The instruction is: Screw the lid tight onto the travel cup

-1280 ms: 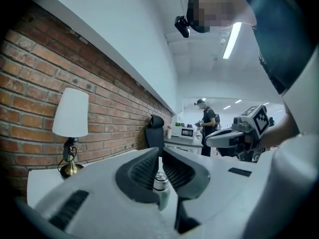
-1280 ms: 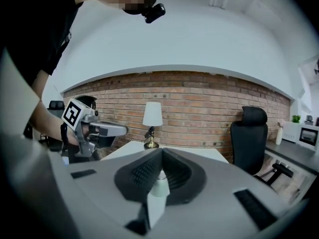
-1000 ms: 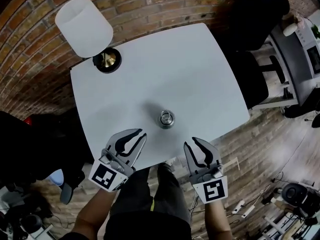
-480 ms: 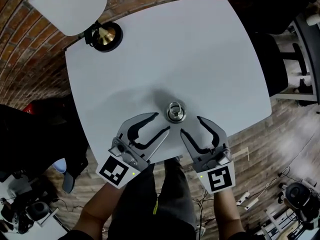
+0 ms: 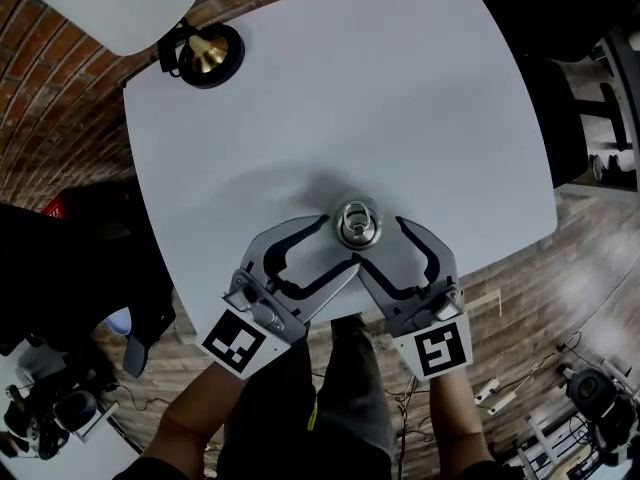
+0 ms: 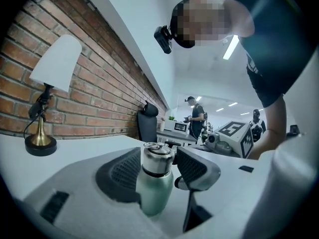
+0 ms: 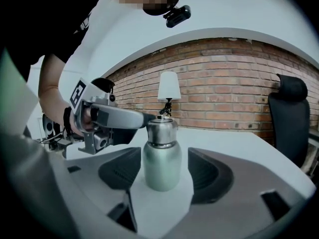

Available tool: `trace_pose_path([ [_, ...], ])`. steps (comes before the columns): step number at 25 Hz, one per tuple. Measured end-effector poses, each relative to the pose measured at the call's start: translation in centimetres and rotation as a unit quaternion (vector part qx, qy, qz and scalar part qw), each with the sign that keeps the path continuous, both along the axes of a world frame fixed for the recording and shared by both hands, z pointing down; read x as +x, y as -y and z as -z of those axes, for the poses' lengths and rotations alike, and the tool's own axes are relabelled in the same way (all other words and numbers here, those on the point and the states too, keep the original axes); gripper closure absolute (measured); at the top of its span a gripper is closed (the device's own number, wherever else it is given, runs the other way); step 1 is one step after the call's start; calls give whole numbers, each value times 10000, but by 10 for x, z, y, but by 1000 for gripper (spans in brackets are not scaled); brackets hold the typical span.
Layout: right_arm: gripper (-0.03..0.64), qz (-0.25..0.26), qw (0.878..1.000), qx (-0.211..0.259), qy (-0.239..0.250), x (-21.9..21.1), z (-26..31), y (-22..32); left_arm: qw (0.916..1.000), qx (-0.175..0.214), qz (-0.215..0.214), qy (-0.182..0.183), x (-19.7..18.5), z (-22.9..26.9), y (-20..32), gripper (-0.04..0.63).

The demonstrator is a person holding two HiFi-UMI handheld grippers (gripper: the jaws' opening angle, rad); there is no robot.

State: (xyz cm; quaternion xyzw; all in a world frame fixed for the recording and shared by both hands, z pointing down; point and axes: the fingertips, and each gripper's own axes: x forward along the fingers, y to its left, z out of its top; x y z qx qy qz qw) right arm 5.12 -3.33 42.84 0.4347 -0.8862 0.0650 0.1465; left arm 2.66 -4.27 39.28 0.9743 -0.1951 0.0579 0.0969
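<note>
Standing upright on table, lidded travel cup

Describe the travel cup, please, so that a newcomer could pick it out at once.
Find the white table beside the brick wall. Near its edge closest to the person stands the travel cup, far from the brass-footed lamp at the corner. It alone is a small bottle: pale green body, shiny metal lid.
</note>
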Motion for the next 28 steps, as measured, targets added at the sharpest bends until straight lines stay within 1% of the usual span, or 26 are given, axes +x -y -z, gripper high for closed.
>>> trace_pose_path([
  [4, 320, 113, 9998, -106, 97, -6, -9, 4, 9999, 90, -93, 66, 6, -2, 1, 350],
  [9, 298, 175, 9997, -37, 159, -12, -14, 13, 9997, 202, -96, 98, 11, -2, 5, 308],
  [16, 293, 222, 9996, -64, 145, -15, -23, 20, 9996, 267, -103, 81, 22, -3, 8, 288],
  [21, 295, 291, 9995, -1, 141, -18, -24, 21, 9996, 258, -72, 118, 28, -5, 11, 287],
  [23, 295, 281, 9995, 15, 153, -18, -24, 20, 9993, 277, -41, 234, 31, -7, 11, 287],
  [24, 295, 273, 9995, 12, 134, -18, -25, 20, 9990, 293, -9, 324, 32, -8, 11, 305],
  [25, 295, 271, 9996, 27, 112, -19, -26, 20, 9987, 324, 28, 404, 32, -10, 12, 337],
  [28, 295, 278, 9995, 83, 139, -20, -27, 22, 9977, 475, 41, 485, 32, -10, 14, 339],
])
